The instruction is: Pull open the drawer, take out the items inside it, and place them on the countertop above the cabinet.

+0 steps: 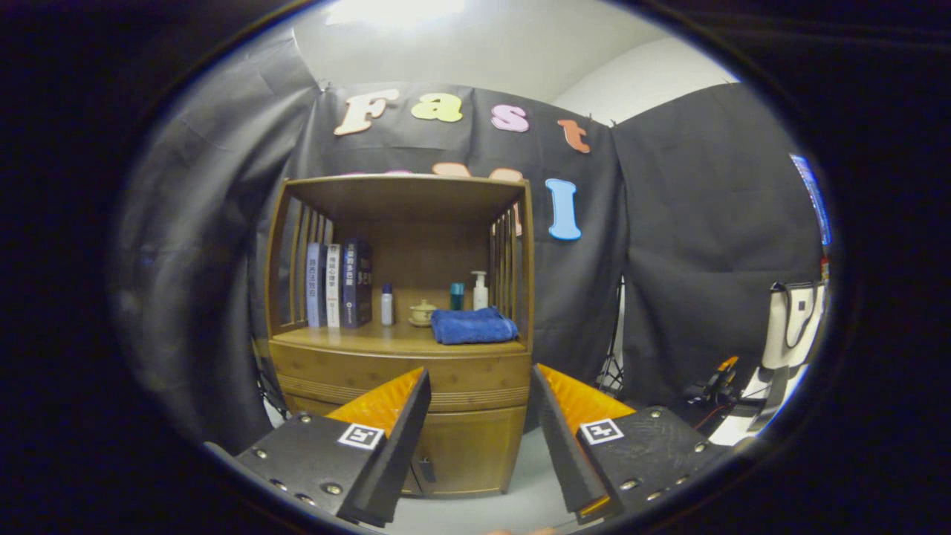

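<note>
Tongs (pixel 479 386) spread wide, empty, facing closed drawer (pixel 401 371); book (pixel 357 282) spines illegible

Wooden cabinet (pixel 401 386) countertop (pixel 356 339): books (pixel 338 284), bottles (pixel 387 304), blue towel (pixel 472 325).

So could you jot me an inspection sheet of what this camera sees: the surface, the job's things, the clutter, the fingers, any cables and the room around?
Surface: countertop of the wooden cabinet, under an open shelf frame.
Job's things: drawer below the countertop, shut; its contents hidden.
Clutter: three upright books, a small bottle, a lidded cup, a teal bottle, a pump bottle, a folded blue towel.
Fingers: gripper open, holding nothing, well short of the cabinet.
Cables: dark leads by the gear beside the cabinet; unclear.
Surroundings: black cloth walls, a white bag.
</note>
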`<state>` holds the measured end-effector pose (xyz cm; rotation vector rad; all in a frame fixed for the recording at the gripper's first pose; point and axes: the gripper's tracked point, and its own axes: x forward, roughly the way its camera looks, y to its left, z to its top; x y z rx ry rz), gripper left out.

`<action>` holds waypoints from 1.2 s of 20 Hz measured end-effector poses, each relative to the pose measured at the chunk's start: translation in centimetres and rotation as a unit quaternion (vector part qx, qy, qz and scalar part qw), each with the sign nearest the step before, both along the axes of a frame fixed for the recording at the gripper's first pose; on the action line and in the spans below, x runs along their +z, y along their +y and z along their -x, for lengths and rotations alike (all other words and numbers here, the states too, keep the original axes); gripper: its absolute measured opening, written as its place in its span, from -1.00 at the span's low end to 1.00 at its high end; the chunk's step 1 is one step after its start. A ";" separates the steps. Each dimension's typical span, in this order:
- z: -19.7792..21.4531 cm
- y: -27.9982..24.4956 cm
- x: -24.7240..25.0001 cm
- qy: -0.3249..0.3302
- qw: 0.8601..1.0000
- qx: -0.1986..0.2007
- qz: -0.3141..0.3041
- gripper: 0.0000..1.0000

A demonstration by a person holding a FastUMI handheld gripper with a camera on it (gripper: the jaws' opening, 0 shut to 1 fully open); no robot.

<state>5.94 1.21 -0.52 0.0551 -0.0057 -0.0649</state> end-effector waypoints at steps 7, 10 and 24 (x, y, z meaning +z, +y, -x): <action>-9.8 8.1 -3.3 0.046 0.995 0.078 -0.032 0.63; -13.5 11.1 -5.0 0.068 0.991 0.102 -0.046 0.63; -21.0 17.3 -15.3 0.207 0.966 0.157 -0.019 -0.06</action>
